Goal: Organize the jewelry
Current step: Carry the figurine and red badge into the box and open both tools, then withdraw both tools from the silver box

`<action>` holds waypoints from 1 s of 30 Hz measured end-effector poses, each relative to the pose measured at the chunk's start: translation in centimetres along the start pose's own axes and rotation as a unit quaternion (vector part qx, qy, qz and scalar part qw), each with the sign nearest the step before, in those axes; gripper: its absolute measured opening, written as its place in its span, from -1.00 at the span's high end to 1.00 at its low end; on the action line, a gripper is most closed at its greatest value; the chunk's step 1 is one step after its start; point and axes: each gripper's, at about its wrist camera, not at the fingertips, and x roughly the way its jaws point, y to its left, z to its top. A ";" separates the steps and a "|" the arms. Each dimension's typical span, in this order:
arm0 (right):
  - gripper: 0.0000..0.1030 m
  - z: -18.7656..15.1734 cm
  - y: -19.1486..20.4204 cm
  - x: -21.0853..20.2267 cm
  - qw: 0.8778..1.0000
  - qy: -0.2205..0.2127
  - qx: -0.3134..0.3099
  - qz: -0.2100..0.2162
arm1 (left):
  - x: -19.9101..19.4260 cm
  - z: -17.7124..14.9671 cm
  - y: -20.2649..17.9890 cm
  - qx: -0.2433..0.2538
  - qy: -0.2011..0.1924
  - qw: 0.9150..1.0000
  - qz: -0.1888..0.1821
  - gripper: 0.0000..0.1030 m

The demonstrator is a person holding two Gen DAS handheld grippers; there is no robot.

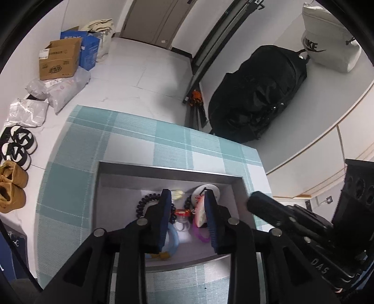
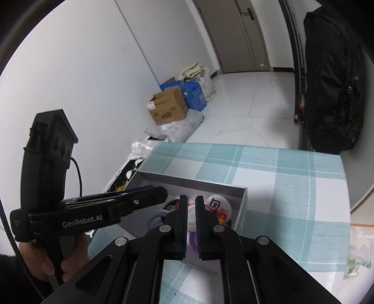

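Jewelry all sat in grey tray (image 1: 168, 171) on checked cloth (image 1: 131, 135): black bead bracelet (image 1: 146, 198) far left, purple ring (image 1: 202, 235) near right.

L gripper (image 1: 188, 198) spread, empty; R gripper (image 2: 191, 201) narrow gap, nothing held.

Looked nearly done; sorting w/in tray maybe left.

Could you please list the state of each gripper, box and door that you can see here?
Left gripper: open, over the tray, holding nothing.
Right gripper: nearly shut, narrow gap, holding nothing.
Shallow grey jewelry tray: uncovered, holding a mixed pile of items.
Brown cardboard box: flaps open.
Beige door: closed.
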 end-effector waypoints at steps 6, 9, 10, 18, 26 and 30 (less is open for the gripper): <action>0.78 -0.3 -0.1 -0.9 1.000 -0.007 -0.003 -0.015 | -0.9 -0.3 -0.6 0.012 -0.019 1.000 0.012 0.18; 0.61 -0.4 0.0 -1.6 1.000 -0.019 -0.004 -0.017 | -1.4 -0.4 -0.9 0.021 -0.030 0.999 0.027 0.13; 0.49 -0.4 0.0 -1.8 1.000 -0.024 -0.005 -0.016 | -1.6 -0.5 -1.0 0.022 -0.034 0.999 0.031 0.11; -0.17 -1.2 1.2 -4.5 0.996 -0.080 -0.029 -0.008 | -3.8 -1.8 -1.4 0.028 -0.083 0.991 0.102 -0.32; -0.53 -3.3 2.4 -5.9 0.994 -0.089 -0.052 -0.019 | -5.9 -4.5 -2.0 0.040 -0.115 0.982 0.143 -0.35; -0.64 -4.6 3.0 -7.1 0.993 -0.097 -0.057 -0.028 | -6.8 -6.0 -2.8 0.060 -0.134 0.977 0.153 -0.35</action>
